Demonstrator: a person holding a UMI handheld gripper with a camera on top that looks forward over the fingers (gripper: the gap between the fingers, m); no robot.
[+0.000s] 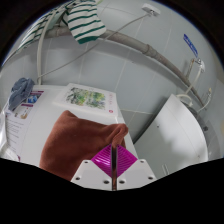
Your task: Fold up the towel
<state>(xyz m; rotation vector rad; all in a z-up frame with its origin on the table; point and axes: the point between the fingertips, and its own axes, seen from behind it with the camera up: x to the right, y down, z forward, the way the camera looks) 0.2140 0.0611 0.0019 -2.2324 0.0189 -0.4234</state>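
— One corner of the brown towel [82, 142] is pinched between the fingers of the gripper [115, 172]; the magenta pads [104, 162] are pressed together with cloth caught at the tips, so the tongs are closed on the fabric.

— And where is the rest of it laid?

— It is spread on the white table [100, 75], just ahead of the fingers and a little to one side, with the near edge lifted and bunched where it is held. Printed sheets [85, 97] are seen beyond it, a grey cloth [19, 92] lies farther off to the side, and a green-striped garment [82, 20] is draped well beyond.

— How is the fold best carried out from this hold?

— The grip is best kept firm, since only a small bite of cloth appears to be taken and it could be lost if it is tugged. The corner is better lifted just clear of the table and carried over toward the opposite edge, so that the layer beneath is not dragged. Edges are best matched before the cloth is let go.

— What is to be watched?

— The printed sheets; they could be swept aside if the towel is swung wide.
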